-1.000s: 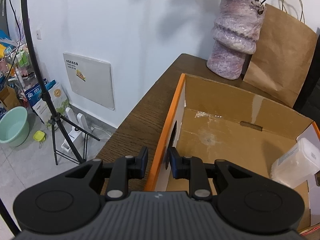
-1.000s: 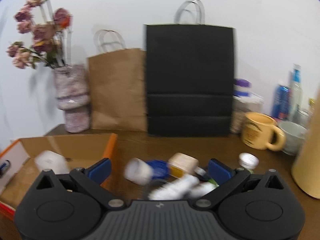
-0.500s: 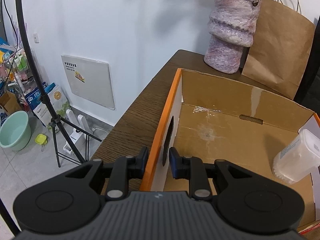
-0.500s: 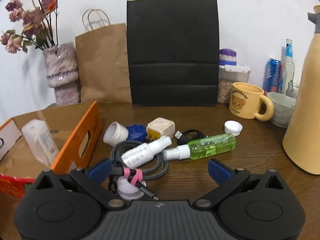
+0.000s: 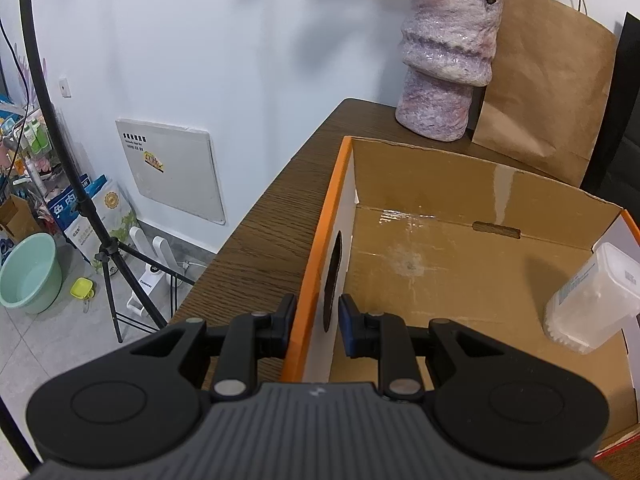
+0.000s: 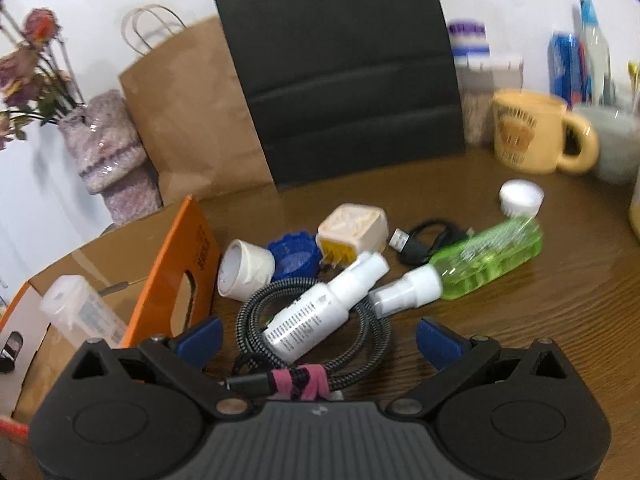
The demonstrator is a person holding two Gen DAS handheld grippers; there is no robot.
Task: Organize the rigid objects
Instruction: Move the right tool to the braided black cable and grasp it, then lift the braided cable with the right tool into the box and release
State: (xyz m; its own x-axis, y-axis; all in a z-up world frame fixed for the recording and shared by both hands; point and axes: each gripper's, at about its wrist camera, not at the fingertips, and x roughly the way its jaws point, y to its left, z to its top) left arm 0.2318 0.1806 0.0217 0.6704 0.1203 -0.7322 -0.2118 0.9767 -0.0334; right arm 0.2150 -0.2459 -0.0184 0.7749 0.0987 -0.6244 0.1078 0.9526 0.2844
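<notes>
The white spray bottle [image 6: 320, 312] lies on a coiled braided cable [image 6: 256, 304] on the wooden surface [image 6: 540, 312], just beside the cardboard box [image 5: 460, 264]. The right gripper [image 6: 318, 338] hangs over it, jaws spread wide and empty. The left gripper [image 5: 314, 324] has its jaws pinched on the box's orange wall.

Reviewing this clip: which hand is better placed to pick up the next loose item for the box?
Right. The right gripper is open and hovers over the white spray bottle on the coiled cable. The left gripper is shut on the side wall of the cardboard box, apparently steadying it.
</notes>
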